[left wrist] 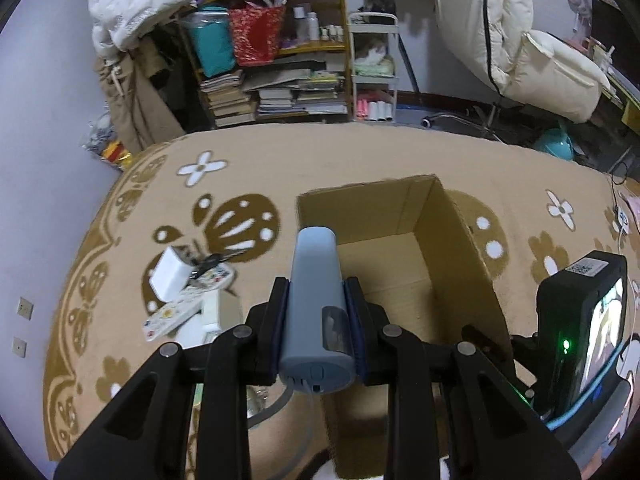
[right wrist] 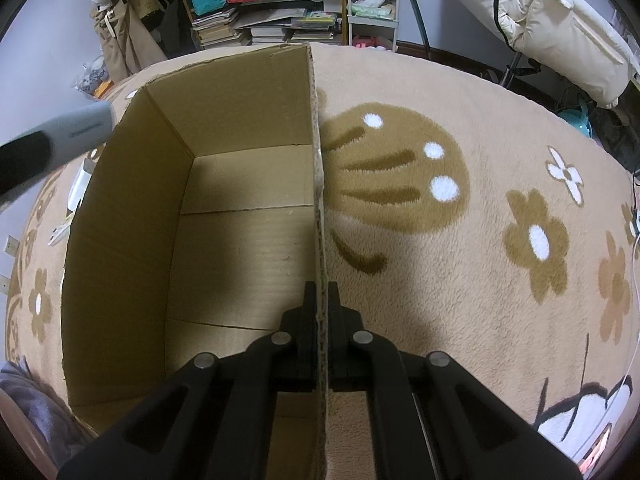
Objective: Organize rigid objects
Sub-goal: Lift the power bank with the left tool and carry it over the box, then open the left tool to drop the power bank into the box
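Observation:
My left gripper (left wrist: pixel 316 286) is shut on a grey-blue cylinder-shaped device (left wrist: pixel 314 280), held lengthwise above the left rim of the open cardboard box (left wrist: pixel 460 240). A thin cord hangs from the device's near end. In the right wrist view my right gripper (right wrist: pixel 321 292) is shut on the right wall of the cardboard box (right wrist: pixel 240 240), one finger inside and one outside. The box floor is bare. The grey-blue device (right wrist: pixel 80 128) pokes in at the upper left of that view, over the box's left edge.
Left of the box lies a pile on the patterned carpet (left wrist: pixel 280 160): a white charger block (left wrist: pixel 170 274), a remote control (left wrist: pixel 176 312), scissors and a white box. A bookshelf (left wrist: pixel 276 60), a trolley (left wrist: pixel 374 68) and a padded chair (left wrist: pixel 552 72) stand beyond the carpet.

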